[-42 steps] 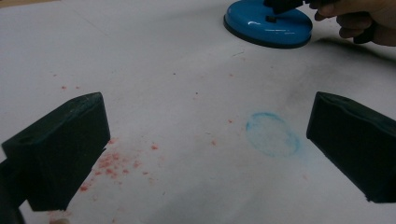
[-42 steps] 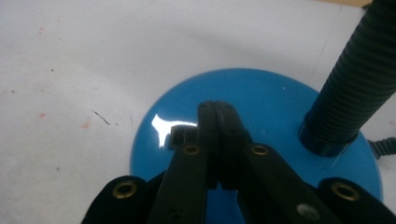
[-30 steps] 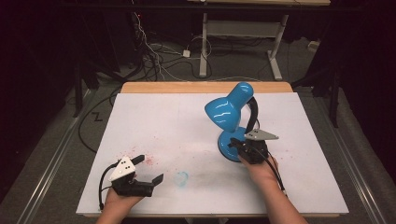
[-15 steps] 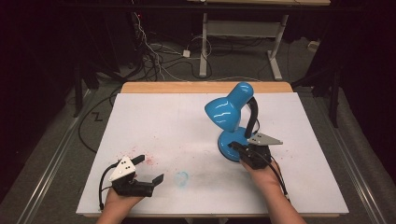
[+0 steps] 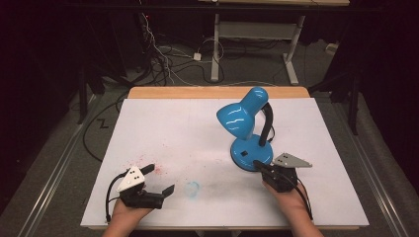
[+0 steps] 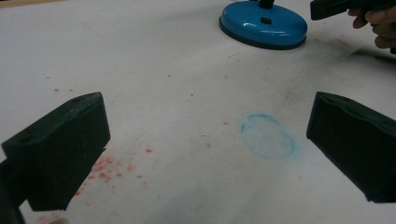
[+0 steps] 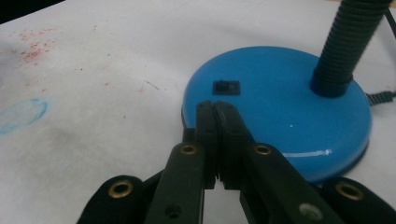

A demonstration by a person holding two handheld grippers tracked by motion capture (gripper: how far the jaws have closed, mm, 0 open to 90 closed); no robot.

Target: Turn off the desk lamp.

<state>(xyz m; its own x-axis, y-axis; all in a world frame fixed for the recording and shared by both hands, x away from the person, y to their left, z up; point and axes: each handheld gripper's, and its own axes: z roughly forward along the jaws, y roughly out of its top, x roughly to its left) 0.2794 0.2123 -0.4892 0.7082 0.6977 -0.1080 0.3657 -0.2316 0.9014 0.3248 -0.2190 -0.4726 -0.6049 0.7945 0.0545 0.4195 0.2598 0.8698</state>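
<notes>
A blue desk lamp (image 5: pixel 239 118) stands right of the table's middle, its shade tipped to the left on a black gooseneck (image 7: pixel 348 42). Its round base (image 7: pixel 280 112) carries a small black switch (image 7: pixel 226 87). My right gripper (image 5: pixel 257 164) is shut with nothing between the jaws; its tips (image 7: pixel 215 109) hover at the base's near rim, just short of the switch. My left gripper (image 5: pixel 159 178) rests at the front left, open and empty (image 6: pixel 205 149). The left gripper view shows the base (image 6: pixel 264 25) and the right gripper (image 6: pixel 327 8) far off.
The white table sheet (image 5: pixel 188 128) bears a blue smudged ring (image 5: pixel 191 188) and red specks (image 5: pixel 160 169) near the left gripper. The lamp's cord (image 7: pixel 380 97) trails off to the right. Cables and a desk frame (image 5: pixel 217 49) lie on the floor beyond the far edge.
My right gripper has drawn back a little toward the table's front edge and to the right, staying shut. The left gripper and the lamp have not moved.
</notes>
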